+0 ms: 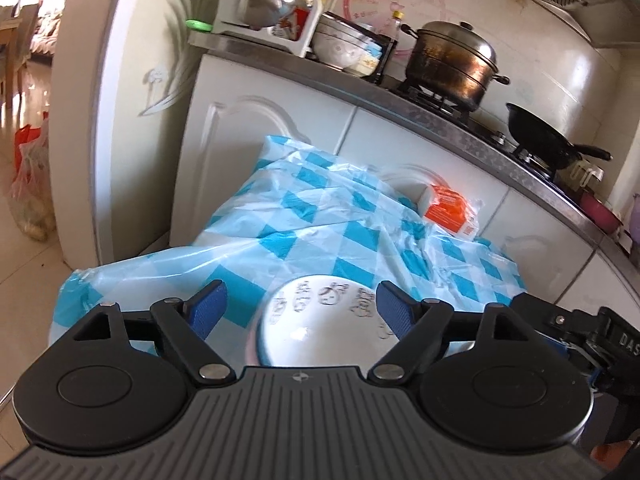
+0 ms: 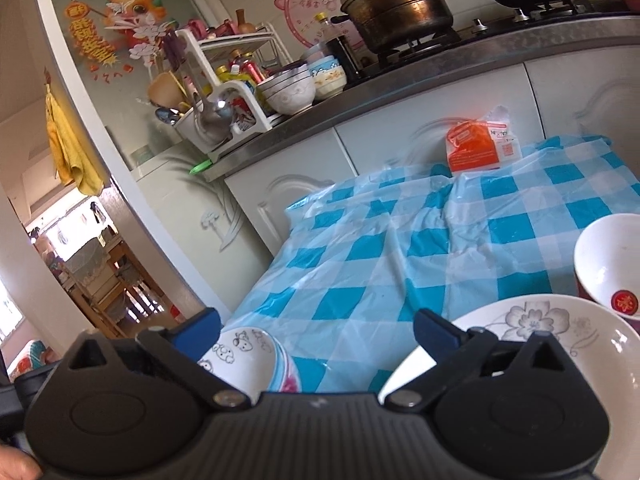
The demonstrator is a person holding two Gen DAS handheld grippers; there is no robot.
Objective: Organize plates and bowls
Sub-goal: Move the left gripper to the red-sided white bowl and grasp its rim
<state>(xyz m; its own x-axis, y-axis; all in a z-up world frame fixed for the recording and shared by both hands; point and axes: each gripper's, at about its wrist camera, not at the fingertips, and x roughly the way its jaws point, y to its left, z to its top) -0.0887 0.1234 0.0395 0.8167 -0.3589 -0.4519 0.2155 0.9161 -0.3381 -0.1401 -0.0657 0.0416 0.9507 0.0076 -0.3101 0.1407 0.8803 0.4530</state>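
A white bowl with cartoon drawings (image 1: 320,316) sits on the blue-checked tablecloth (image 1: 320,216). My left gripper (image 1: 302,306) is open, its blue fingers either side of the bowl and apart from it. The same bowl shows in the right wrist view (image 2: 248,360), by the left finger. My right gripper (image 2: 316,330) is open and empty above the cloth (image 2: 400,264). A white plate with a grey flower (image 2: 532,344) lies under its right finger. A white bowl with a red seal inside (image 2: 612,268) stands at the right edge.
An orange and white pack (image 1: 450,210) lies at the table's far side against white cabinets. On the counter above stand a dish rack with stacked bowls (image 2: 288,90), a steel steamer pot (image 1: 452,62) and a black wok (image 1: 548,138).
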